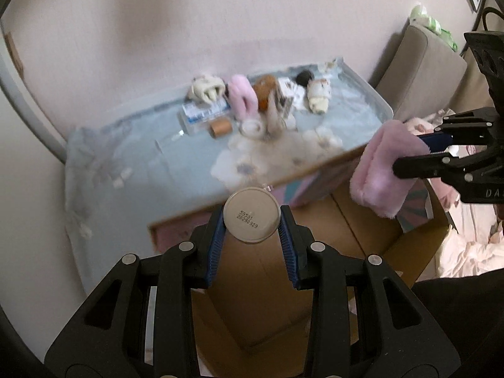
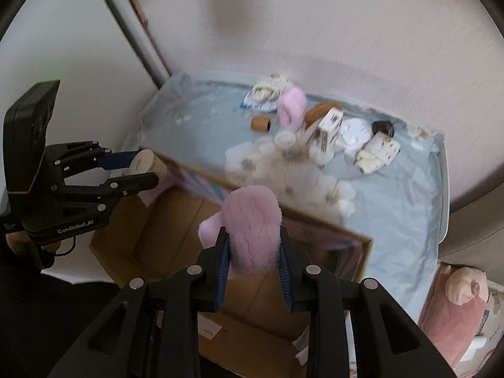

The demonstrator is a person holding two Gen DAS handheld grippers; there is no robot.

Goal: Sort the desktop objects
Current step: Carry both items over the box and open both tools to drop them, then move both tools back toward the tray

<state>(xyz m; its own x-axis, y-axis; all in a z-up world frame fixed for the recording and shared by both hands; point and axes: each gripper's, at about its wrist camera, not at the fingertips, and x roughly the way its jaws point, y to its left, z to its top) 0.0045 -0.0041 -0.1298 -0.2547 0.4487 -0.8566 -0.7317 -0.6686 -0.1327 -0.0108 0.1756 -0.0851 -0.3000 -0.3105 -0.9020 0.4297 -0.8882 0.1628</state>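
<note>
My left gripper (image 1: 252,220) is shut on a small beige round container (image 1: 251,216) with printed digits on its base, held above an open cardboard box (image 1: 258,296). From the right wrist view the same left gripper (image 2: 141,167) and container (image 2: 148,161) hang over the box's left corner. My right gripper (image 2: 252,252) is shut on a fluffy pink plush slipper (image 2: 252,226), also above the box (image 2: 151,239). In the left wrist view that right gripper (image 1: 406,154) holds the slipper (image 1: 384,170) at the right. The box's inside looks bare where it shows.
A pale blue table (image 1: 151,163) behind the box carries a second pink slipper (image 1: 241,96), a brown cardboard tube (image 1: 220,127), cream plush items (image 1: 204,89), a packet (image 1: 201,111), a white fluffy cloth (image 1: 277,154). A beige chair (image 1: 422,72) stands right.
</note>
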